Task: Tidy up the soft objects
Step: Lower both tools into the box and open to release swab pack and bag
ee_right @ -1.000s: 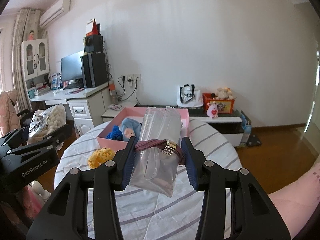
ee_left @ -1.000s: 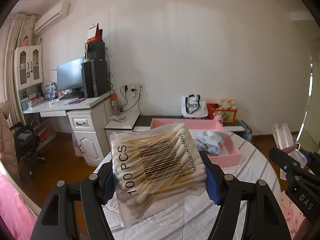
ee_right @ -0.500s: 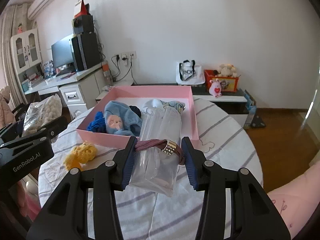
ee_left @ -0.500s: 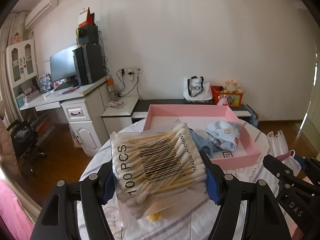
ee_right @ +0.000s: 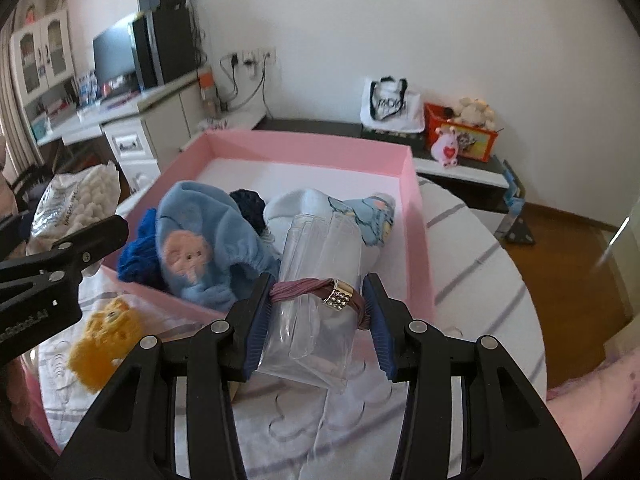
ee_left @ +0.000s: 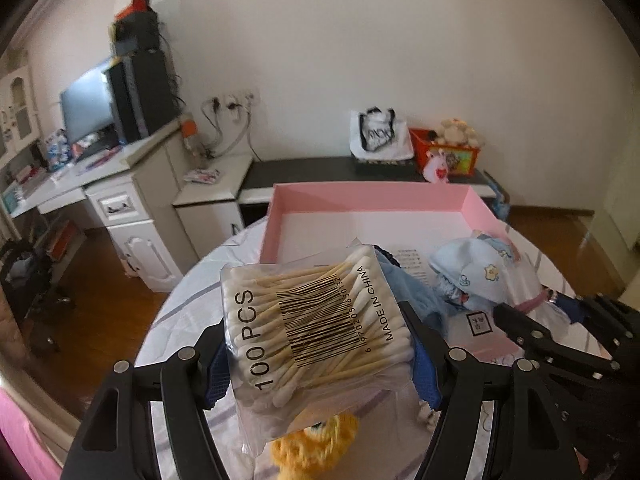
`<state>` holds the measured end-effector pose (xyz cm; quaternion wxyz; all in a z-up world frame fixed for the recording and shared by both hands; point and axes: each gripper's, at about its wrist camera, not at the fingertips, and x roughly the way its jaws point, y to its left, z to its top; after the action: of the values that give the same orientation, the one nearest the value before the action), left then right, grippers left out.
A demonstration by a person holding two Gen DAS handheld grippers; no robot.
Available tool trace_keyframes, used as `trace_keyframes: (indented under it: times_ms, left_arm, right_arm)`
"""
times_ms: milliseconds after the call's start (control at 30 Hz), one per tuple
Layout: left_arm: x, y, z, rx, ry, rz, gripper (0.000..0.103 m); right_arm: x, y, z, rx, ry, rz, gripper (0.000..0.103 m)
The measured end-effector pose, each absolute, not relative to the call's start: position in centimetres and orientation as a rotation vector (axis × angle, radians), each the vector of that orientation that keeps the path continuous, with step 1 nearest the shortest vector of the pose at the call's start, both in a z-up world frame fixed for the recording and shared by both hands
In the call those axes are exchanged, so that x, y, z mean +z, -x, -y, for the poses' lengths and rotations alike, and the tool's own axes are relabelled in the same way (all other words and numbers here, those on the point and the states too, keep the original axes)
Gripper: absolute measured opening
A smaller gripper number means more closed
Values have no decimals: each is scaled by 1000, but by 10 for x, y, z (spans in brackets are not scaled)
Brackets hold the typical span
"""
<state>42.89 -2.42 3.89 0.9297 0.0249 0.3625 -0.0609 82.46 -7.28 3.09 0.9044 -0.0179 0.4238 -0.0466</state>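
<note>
My left gripper [ee_left: 316, 352] is shut on a clear bag of cotton swabs [ee_left: 316, 328] marked 100 PCS, held above the table's near edge. My right gripper [ee_right: 318, 316] is shut on a clear plastic packet [ee_right: 320, 280] with a mauve band around it, just in front of the pink box [ee_right: 416, 216]. The box also shows in the left wrist view [ee_left: 360, 200]. It holds a light blue fleece hat [ee_right: 200, 248], a dark blue knit piece [ee_right: 138, 256] and a pale blue patterned cloth [ee_right: 360, 212]. A yellow knitted toy [ee_right: 104, 336] lies on the tablecloth.
The round table [ee_right: 472, 264] has a white striped cloth. A bag of cotton balls [ee_right: 76, 200] shows at the left by the left gripper. A white desk [ee_left: 120, 184] with a monitor and a low dark bench [ee_left: 360, 168] stand behind.
Both grippers have moved forward and tilted down toward the pink box, each still holding its packet. The box and the yellow toy now appear closer.
</note>
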Motion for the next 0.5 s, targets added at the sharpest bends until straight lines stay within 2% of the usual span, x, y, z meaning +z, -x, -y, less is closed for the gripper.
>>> trace_keyframes:
  times_ms: [367,500]
  left_arm:
    - [35,-580,3,-206,-50,-867,68]
    - [27,-613,0,-215,-44,-880,68]
  right_arm:
    - [3,-914,66,-60,112,-1001,40]
    - [-4,-939,74,-44,88,-1040,40]
